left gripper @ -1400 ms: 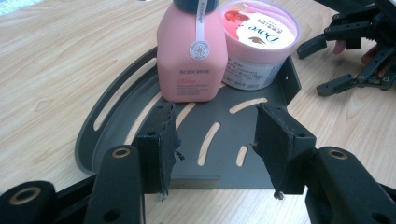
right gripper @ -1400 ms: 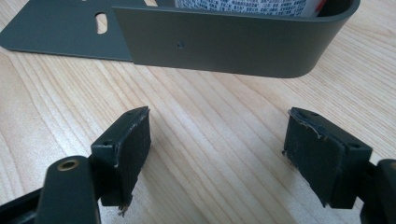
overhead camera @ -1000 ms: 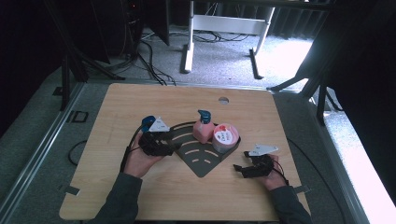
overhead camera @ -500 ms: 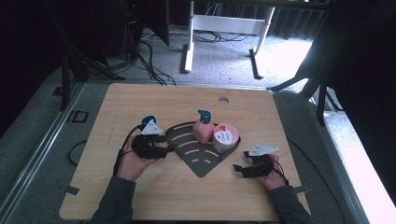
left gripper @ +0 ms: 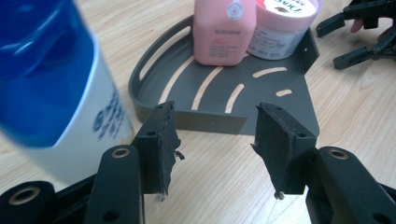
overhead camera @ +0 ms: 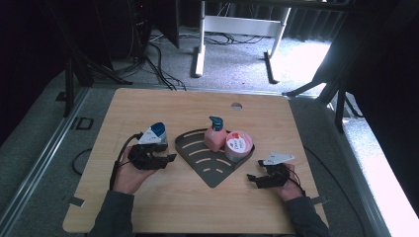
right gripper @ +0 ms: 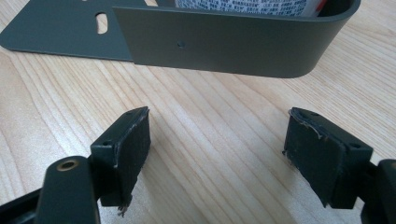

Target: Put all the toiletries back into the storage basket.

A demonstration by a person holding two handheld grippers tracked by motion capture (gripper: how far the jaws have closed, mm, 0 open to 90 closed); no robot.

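left gripper, jaws apart and empty, sits just left of the dark corner shelf — the blue-capped white bottle stands upright right behind it, touching nothing of the pads, and is far nearer this hand than the other. right gripper, jaws also apart, rests off the shelf's right edge. the bottle's long axis is vertical — white body, blue cap.

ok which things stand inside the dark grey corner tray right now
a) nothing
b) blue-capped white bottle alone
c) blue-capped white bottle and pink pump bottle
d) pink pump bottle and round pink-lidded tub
d: the pink pump bottle and the round pink-lidded tub stand in the dark grey corner tray; the blue-capped white bottle stands on the wooden table beside the left gripper.
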